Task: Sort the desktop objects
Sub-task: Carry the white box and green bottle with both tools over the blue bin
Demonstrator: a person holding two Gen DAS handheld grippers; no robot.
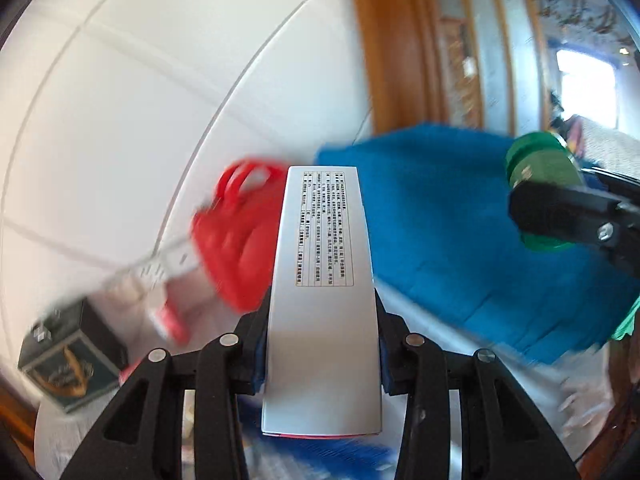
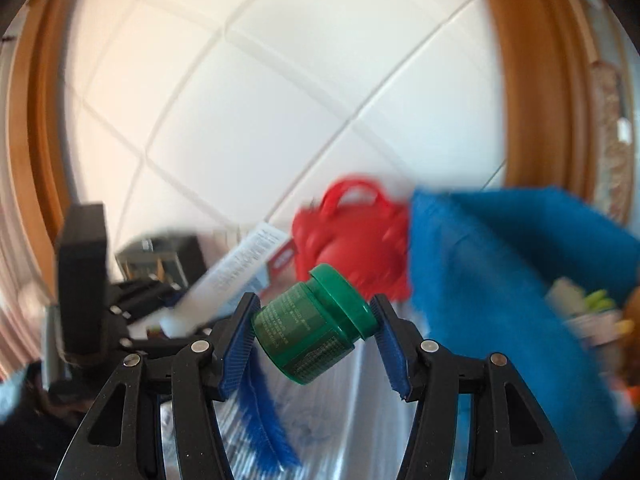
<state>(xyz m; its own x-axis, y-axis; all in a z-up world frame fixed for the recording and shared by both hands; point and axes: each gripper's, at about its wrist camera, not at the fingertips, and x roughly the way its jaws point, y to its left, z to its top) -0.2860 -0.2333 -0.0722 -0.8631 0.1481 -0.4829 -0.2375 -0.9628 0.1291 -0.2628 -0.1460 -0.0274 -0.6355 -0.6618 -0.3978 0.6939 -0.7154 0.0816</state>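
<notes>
A long silver box [image 1: 322, 288] with a printed table of small text points straight ahead, and my left gripper [image 1: 322, 340] is shut on its sides near the rear end. In the right wrist view a small green jar [image 2: 316, 328] with a green screw lid lies tilted between the blue pads [image 2: 236, 352], where my right gripper [image 2: 316, 332] is shut on it. The left wrist view shows the same green jar [image 1: 540, 172] at the right edge, pinched by the right gripper [image 1: 560, 208]. Both grippers are lifted above the desk, and the background is motion-blurred.
A red mesh bag [image 1: 240, 236] with handles and a blue cloth [image 1: 460, 240] lie ahead. A white and red carton [image 1: 168, 268] and a dark box with gold print [image 1: 60, 360] are at the left. A white tiled wall and a wooden frame [image 2: 532, 80] stand behind.
</notes>
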